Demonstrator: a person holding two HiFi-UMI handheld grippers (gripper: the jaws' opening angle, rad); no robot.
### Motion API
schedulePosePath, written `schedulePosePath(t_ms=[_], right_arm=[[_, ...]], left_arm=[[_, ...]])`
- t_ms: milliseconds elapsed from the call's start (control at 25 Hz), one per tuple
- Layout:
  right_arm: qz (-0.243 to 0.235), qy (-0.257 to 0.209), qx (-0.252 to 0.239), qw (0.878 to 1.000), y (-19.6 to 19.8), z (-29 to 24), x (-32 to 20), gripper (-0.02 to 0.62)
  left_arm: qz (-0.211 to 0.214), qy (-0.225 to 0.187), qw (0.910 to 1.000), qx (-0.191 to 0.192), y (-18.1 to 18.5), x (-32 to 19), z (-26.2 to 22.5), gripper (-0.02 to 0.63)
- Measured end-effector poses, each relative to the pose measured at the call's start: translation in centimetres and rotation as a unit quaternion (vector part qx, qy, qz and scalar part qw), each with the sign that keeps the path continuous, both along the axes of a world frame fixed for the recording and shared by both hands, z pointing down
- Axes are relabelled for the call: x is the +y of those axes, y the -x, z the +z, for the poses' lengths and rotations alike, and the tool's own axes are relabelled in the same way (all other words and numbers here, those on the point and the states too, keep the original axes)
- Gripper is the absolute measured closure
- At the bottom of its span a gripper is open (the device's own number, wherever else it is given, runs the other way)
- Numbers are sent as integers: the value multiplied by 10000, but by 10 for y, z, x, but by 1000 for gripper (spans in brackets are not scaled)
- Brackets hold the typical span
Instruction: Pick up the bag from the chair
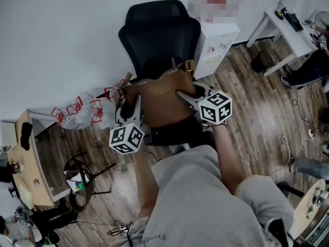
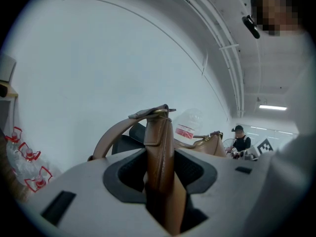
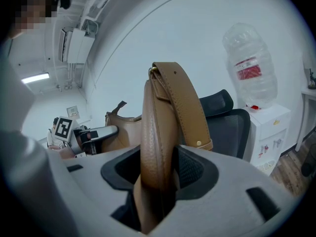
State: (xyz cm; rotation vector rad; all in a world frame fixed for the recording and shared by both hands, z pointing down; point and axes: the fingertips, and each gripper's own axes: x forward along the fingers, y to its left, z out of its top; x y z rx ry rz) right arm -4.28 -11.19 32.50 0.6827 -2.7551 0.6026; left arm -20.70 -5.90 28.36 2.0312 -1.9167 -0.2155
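The brown bag [image 1: 159, 99] sits at the middle of the head view, over the seat of the black chair [image 1: 159, 30]. The left gripper [image 1: 134, 103] pinches its strap [image 2: 159, 147] at one end, and the right gripper [image 1: 182, 94] is clamped on the strap at the other. Below lies wooden floor [image 1: 257, 107], with white wall [image 1: 61, 45] behind. A water dispenser [image 1: 216, 40] stands just right of the chair, clear bottles [image 1: 77, 109] lie at centre left, and a white table [image 1: 288, 35] is at upper right.

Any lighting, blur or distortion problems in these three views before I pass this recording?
Head view: even light, no glare, bag sharp. Left gripper view: heavy fisheye bending, dark corners, strap soft at the bottom, close up. Right gripper view: same bending and dark corners, strap crisp, water bottle pale, low contrast.
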Motion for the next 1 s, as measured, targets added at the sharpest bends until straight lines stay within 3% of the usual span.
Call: schedulePosePath(t_ms=[1000], right_arm=[[196,7,7,9998,-18,2,-1,408]], left_arm=[[176,-24,9998,-60,-17,-6,-1,443]])
